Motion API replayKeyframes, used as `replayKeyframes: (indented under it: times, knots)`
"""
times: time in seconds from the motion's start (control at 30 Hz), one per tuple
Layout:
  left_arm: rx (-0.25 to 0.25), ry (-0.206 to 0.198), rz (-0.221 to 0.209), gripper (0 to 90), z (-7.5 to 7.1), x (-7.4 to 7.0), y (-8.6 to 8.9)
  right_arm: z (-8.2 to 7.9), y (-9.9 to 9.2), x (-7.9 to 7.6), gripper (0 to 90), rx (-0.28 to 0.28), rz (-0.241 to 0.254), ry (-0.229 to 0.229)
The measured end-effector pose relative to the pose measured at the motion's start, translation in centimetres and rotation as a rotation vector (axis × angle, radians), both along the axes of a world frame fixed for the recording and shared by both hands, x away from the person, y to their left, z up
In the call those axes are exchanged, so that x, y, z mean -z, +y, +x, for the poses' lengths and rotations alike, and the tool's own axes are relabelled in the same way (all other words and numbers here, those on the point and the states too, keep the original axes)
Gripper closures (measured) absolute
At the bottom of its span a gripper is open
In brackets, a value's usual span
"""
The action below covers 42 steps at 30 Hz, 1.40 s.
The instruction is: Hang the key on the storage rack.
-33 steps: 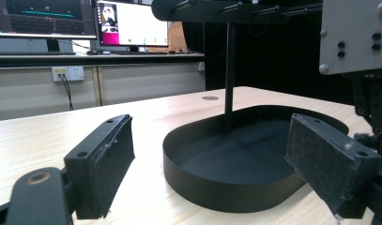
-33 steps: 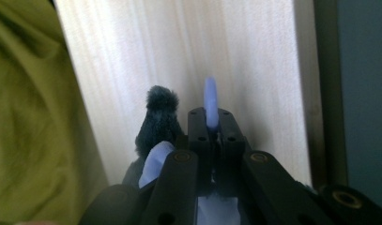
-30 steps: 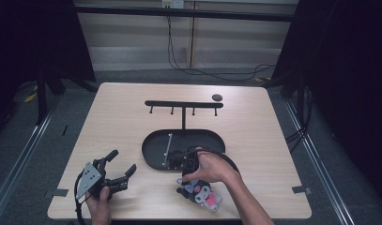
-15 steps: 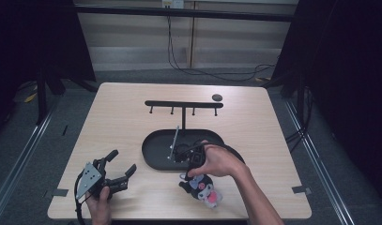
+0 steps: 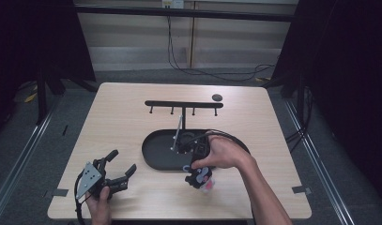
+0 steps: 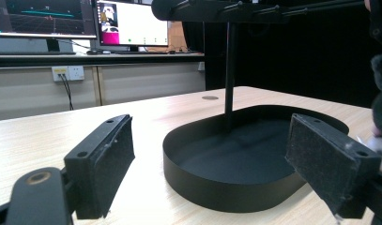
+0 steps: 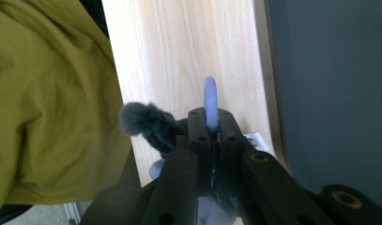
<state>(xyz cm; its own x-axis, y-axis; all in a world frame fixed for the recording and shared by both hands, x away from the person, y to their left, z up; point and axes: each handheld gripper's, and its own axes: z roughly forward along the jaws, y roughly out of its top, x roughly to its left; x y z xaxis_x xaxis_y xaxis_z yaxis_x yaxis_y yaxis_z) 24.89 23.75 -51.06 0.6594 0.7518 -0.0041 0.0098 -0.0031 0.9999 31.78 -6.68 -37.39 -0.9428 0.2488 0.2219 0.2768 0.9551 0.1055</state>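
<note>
Near the front left corner of the tabletop (image 5: 118, 122), a hand (image 5: 100, 206) holds the left gripper (image 5: 120, 169). Its two black jaws are wide apart with nothing between them. From the left gripper view, the jaws point at the black tray (image 6: 217, 187), with bare wood under them.

The black oval tray (image 5: 156, 154) sits in the middle of the tabletop, a bit toward the front. A thin pole stands up from it and carries a black bar with small pegs, the rack (image 5: 181, 104). A small dark round disc (image 5: 217, 97) lies on the wood near the back edge, just past the right end of the bar.

At the front edge of the tray, a bit right of the middle, the other hand (image 5: 221, 153) holds the right gripper (image 5: 198, 174), which points down at the tabletop. In the right gripper view, its jaws are squeezed tight on a light blue ring (image 7: 210, 102). A fuzzy black toy (image 7: 148, 123) hangs with the ring, just beside the jaws. From the high view, the toy (image 5: 200, 177) is black with a bit of pink and white, and it sits just in front of the tray, close to the front edge of the tabletop. A green sleeve (image 7: 48, 103) shows in the right gripper view.
</note>
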Motion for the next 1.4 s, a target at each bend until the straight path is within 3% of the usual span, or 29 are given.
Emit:
replayKeyframes:
  times: [0.43, 0.67, 1.4]
  knots:
    - [0.002, 0.002, -0.001, 15.3, 0.0, 0.0, 0.0, 1.0, -0.5, -2.7, 87.4, 0.021, 0.020, -0.026]
    - [0.002, 0.002, -0.001, 15.3, 0.0, 0.0, 0.0, 1.4, -0.3, -4.2, 87.4, 0.007, 0.030, -0.063]
    - [0.001, -0.002, -0.002, 15.2, 0.0, 0.0, 0.0, 4.5, -1.1, -6.9, 87.4, 0.043, 0.043, -0.093]
